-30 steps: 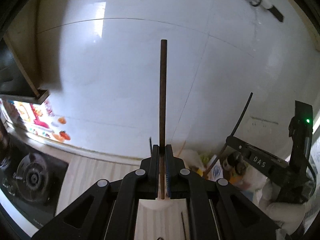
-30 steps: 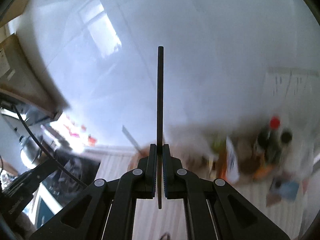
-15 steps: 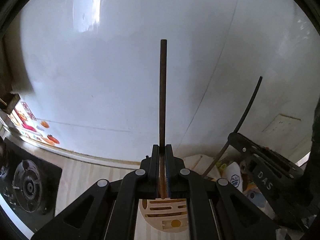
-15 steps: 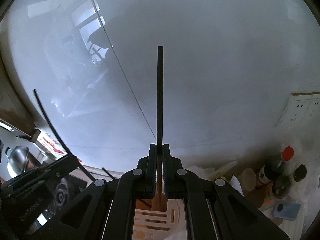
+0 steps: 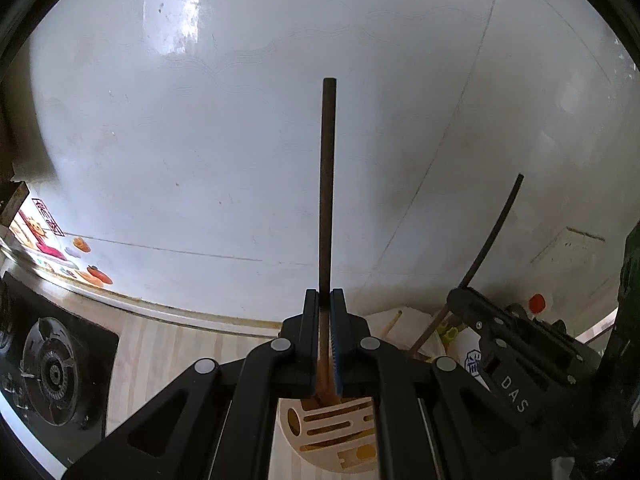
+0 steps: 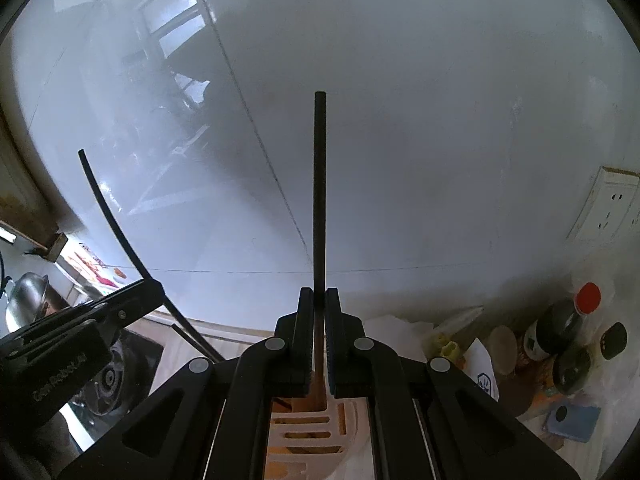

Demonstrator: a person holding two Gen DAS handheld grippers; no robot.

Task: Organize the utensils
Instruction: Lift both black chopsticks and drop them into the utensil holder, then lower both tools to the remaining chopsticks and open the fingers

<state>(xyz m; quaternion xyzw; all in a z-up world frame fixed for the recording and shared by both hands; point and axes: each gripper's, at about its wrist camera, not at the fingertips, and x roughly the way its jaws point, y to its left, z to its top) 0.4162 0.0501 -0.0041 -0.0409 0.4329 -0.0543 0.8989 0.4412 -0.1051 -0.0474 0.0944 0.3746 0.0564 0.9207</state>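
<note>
My left gripper [image 5: 325, 300] is shut on a dark brown chopstick [image 5: 328, 184] that stands upright, its lower end over a white slotted utensil holder [image 5: 340, 436]. My right gripper [image 6: 319, 300] is shut on a black chopstick [image 6: 320, 192], also upright, its lower end at the same holder [image 6: 312, 436]. The right gripper and its chopstick [image 5: 492, 236] show at the right of the left wrist view. The left gripper and its chopstick [image 6: 116, 236] show at the left of the right wrist view.
A white tiled wall [image 5: 240, 140] fills the background. A gas stove [image 5: 52, 364] sits left on the wooden counter [image 5: 160, 352]. Bottles [image 6: 560, 332], a cup and packets crowd the right corner. A wall socket [image 6: 608, 208] is at right. A metal pot [image 6: 24, 300] stands far left.
Both grippers have come down and together over the slotted holder, which now shows beneath both pairs of fingers. Both chopsticks stay gripped and upright.
</note>
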